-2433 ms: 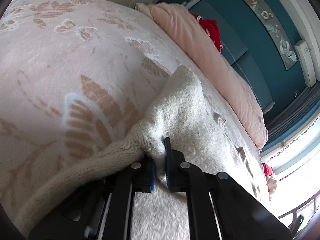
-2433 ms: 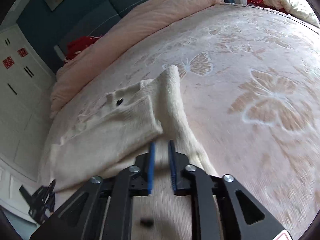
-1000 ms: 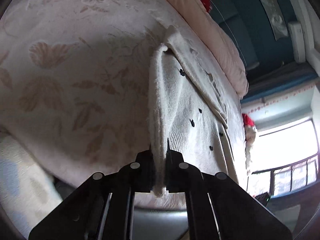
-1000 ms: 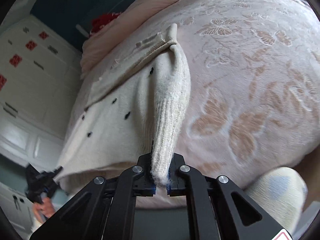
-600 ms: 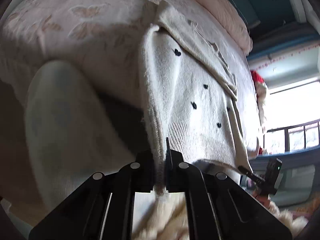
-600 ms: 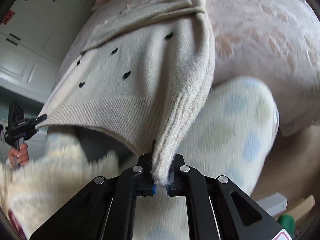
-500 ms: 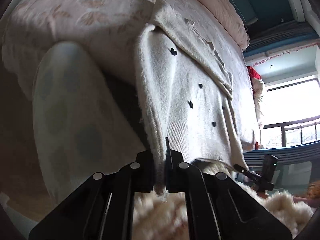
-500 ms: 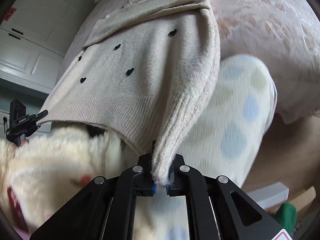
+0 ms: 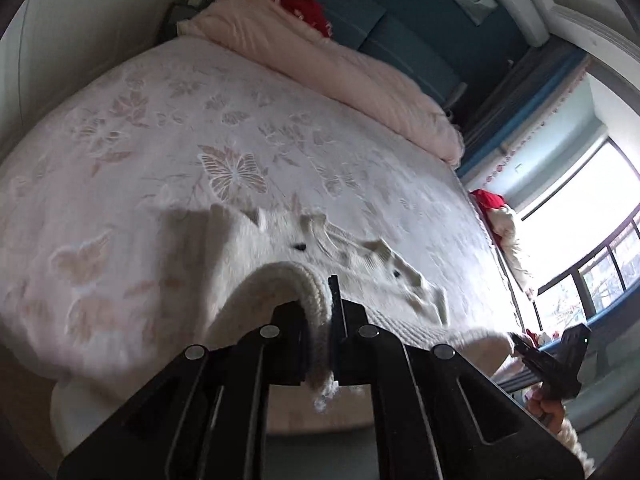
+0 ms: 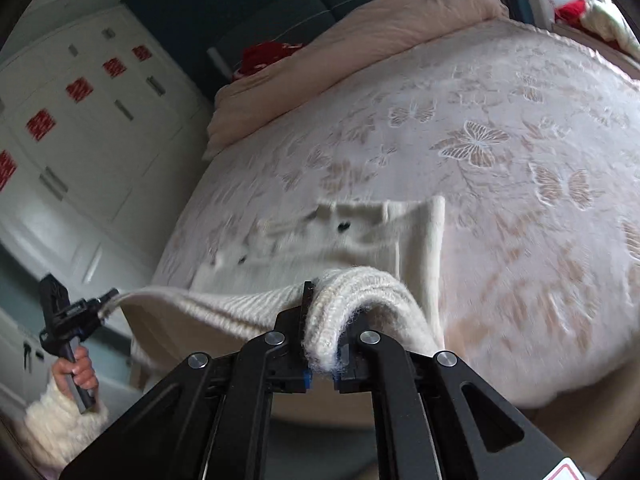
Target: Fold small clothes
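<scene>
Pink butterfly-print bed [image 9: 168, 128] carries cream sweater [image 9: 276, 236], upper part lying flat. Left tool [image 9: 320, 320] and right tool [image 10: 322, 320] each pinch a ribbed hem corner, lifted above the near bed edge.

You are in a home bedroom: a wide bed under a pale pink butterfly-embossed bedspread [image 9: 192, 128], a rolled peach quilt [image 9: 328, 68] against the padded teal headboard [image 9: 404, 36], white panelled wardrobe doors [image 10: 80, 128], and a bright balcony window [image 9: 580, 216].
</scene>
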`<action>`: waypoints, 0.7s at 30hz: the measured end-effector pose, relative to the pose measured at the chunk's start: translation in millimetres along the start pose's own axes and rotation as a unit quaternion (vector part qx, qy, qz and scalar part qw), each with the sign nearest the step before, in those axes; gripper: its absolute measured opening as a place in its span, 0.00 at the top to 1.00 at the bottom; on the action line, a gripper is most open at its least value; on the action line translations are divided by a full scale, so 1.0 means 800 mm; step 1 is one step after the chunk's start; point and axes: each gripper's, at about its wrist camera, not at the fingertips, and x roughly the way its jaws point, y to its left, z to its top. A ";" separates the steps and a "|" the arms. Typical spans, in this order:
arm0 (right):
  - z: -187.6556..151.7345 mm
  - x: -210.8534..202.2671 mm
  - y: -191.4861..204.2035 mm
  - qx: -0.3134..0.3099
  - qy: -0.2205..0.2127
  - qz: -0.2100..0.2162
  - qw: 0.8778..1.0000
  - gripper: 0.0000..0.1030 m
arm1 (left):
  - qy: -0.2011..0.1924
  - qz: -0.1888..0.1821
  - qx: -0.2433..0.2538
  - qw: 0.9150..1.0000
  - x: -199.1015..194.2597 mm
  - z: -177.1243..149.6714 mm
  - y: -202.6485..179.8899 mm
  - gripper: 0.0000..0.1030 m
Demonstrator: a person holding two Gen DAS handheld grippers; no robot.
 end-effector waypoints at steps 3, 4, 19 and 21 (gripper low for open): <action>0.005 0.071 -0.027 0.047 -0.001 -0.020 0.999 0.93 | -0.002 0.039 -0.027 0.999 0.081 0.028 0.024 0.93; 0.004 0.089 -0.032 0.058 0.007 -0.021 0.998 0.93 | 0.002 0.047 -0.025 0.999 0.102 0.032 0.025 0.93; 0.014 0.081 -0.049 0.040 -0.040 -0.072 0.996 0.39 | -0.057 0.088 -0.005 0.994 0.117 0.017 0.074 0.10; 0.016 0.111 -0.044 0.008 -0.007 -0.088 0.996 0.39 | -0.019 0.094 -0.009 0.995 0.137 0.025 0.082 0.10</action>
